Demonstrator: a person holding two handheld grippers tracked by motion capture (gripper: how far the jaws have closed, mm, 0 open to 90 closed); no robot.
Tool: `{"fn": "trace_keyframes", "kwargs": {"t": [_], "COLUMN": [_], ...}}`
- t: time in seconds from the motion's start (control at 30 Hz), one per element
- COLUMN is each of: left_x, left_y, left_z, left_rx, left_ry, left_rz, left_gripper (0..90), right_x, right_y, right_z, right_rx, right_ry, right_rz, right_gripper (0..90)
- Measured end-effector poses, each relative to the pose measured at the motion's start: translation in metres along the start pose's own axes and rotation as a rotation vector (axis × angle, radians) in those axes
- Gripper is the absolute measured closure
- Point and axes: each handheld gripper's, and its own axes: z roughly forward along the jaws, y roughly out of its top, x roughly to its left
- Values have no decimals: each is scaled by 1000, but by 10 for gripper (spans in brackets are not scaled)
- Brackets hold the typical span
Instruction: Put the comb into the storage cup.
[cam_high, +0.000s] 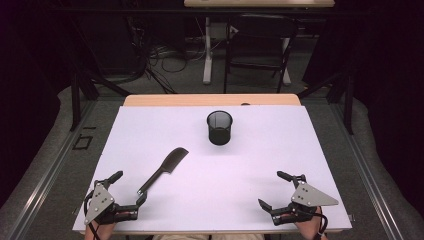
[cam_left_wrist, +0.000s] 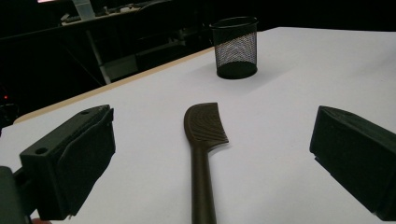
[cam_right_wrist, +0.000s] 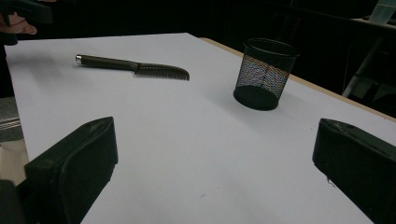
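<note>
Both hand-held grippers gape empty; left (cam_left_wrist: 205, 154) straddles comb (cam_left_wrist: 203, 140); mesh cup (cam_high: 220, 127) stands beyond, unobstructed.

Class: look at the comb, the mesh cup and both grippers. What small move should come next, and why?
Probably the left gripper should ease forward and close on the comb handle. Its jaws stand open with the handle lying between them, untouched, flat on the table. The right gripper is open and far from it. The cup stands upright, apparently empty.
</note>
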Motion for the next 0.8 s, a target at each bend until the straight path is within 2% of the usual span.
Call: {"fn": "trace_keyframes", "kwargs": {"t": [0.4, 0.6, 0.8], "left_x": [-3, -2, -2], "left_y": [2, 5, 7], "left_z": [9, 12, 19], "left_rx": [45, 64, 83], "left_ry": [4, 16, 8], "left_rz": [13, 2, 6], "left_gripper": [2, 6, 11], "right_x": [-3, -3, -4], "right_y": [-1, -1, -1], "right_z": [5, 7, 8], "right_rx": [27, 43, 45], "right_ry": [2, 3, -3], "right_rz": [2, 1, -1], "right_gripper": [0, 0, 0]}}
